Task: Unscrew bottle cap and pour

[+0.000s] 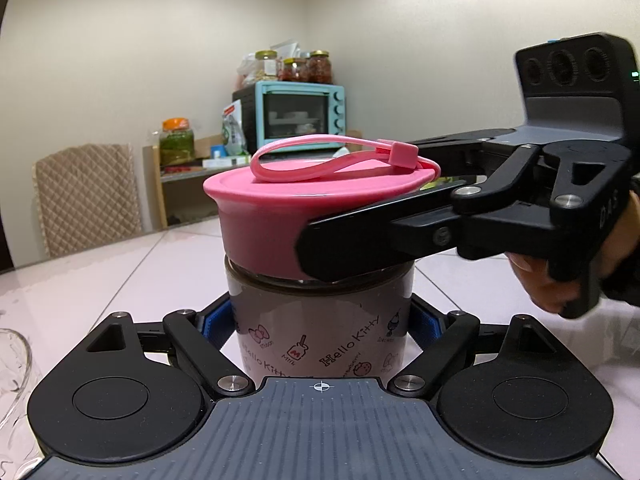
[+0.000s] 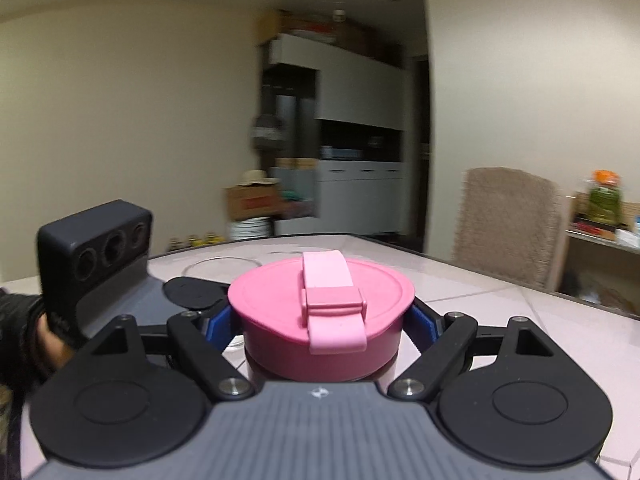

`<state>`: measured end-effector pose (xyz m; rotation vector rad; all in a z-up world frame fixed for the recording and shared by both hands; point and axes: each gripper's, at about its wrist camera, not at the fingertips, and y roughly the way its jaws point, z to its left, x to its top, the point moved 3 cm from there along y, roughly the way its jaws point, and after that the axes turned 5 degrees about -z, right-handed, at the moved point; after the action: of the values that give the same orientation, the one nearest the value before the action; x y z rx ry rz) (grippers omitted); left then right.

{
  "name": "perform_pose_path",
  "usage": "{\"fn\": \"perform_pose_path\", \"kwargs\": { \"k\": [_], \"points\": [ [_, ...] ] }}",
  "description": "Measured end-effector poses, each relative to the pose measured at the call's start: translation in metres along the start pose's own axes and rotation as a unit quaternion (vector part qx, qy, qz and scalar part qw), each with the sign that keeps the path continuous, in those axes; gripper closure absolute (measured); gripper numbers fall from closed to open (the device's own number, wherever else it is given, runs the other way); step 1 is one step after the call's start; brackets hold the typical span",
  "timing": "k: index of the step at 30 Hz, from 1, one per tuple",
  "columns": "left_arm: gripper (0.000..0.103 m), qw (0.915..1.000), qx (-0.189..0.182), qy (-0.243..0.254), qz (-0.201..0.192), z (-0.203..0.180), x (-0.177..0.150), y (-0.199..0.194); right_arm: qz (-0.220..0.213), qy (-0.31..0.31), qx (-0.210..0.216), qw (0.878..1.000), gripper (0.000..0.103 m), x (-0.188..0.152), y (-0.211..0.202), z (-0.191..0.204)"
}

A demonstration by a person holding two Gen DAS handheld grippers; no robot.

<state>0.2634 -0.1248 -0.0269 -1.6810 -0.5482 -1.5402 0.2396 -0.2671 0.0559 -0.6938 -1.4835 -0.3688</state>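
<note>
A glass Hello Kitty bottle [image 1: 320, 332] with dark liquid stands on the pale tiled table [image 1: 120, 280]. It has a wide pink cap [image 1: 260, 216] with a pink strap loop [image 1: 320, 156]. My left gripper [image 1: 320, 320] is shut on the bottle's body, blue pads on both sides. My right gripper [image 2: 322, 316] is shut on the pink cap [image 2: 320, 300]; in the left wrist view it reaches in from the right, and one black finger [image 1: 360, 236] lies across the cap's side. The right wrist view is blurred.
A clear glass vessel [image 1: 12, 380] stands at the left edge of the left wrist view and shows behind the cap in the right wrist view [image 2: 218, 266]. A padded chair [image 1: 88, 196], a shelf with a blue toaster oven [image 1: 300, 116] and jars stand beyond the table.
</note>
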Motion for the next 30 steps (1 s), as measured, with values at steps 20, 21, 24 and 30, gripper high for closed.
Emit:
{"fn": "perform_pose_path", "kwargs": {
  "k": [20,21,24,30],
  "points": [
    [0.013,1.0000,0.000,0.000,0.000,0.001,0.000,-0.001,-0.009,0.034,-0.206,0.978,0.010,0.010,-0.004,0.048],
    [0.013,1.0000,0.000,0.000,0.000,0.000,0.000,-0.001,-0.007,0.035,-0.212,0.977,0.010,0.009,-0.001,0.048],
    [0.013,1.0000,0.000,0.000,0.000,0.000,0.000,-0.001,-0.005,0.048,-0.226,0.973,0.010,0.005,0.005,0.047],
    [0.013,1.0000,0.000,0.000,0.000,0.000,0.000,-0.001,-0.011,0.071,-0.250,0.966,0.009,0.002,0.014,0.047]
  ]
}}
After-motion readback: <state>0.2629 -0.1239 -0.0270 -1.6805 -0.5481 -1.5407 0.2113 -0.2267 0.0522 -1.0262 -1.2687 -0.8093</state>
